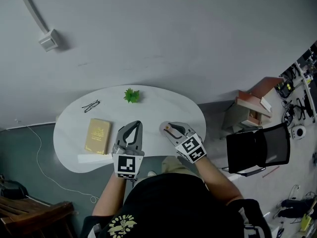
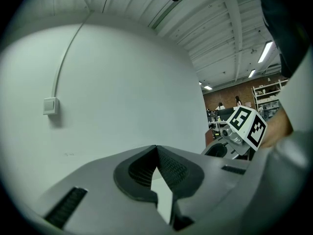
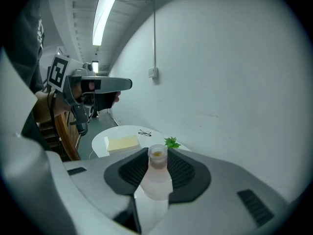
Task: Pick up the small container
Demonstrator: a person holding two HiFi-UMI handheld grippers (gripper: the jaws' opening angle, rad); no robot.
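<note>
The right gripper pinches the small translucent container by its body between the ribbed pads, over the tabletop's near right edge. Its neck looks uncapped, with something yellowish inside. The left gripper hangs empty, jaws pressed together. The smooth, rounded body could slip down if the squeeze slackens, and tilting might spill the contents.

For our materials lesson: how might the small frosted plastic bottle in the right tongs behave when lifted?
The small frosted plastic bottle looks thin-walled, so probably light and squeezable. Its smooth round sides might slip in the right tongs. Its open neck could spill if tilted.
</note>
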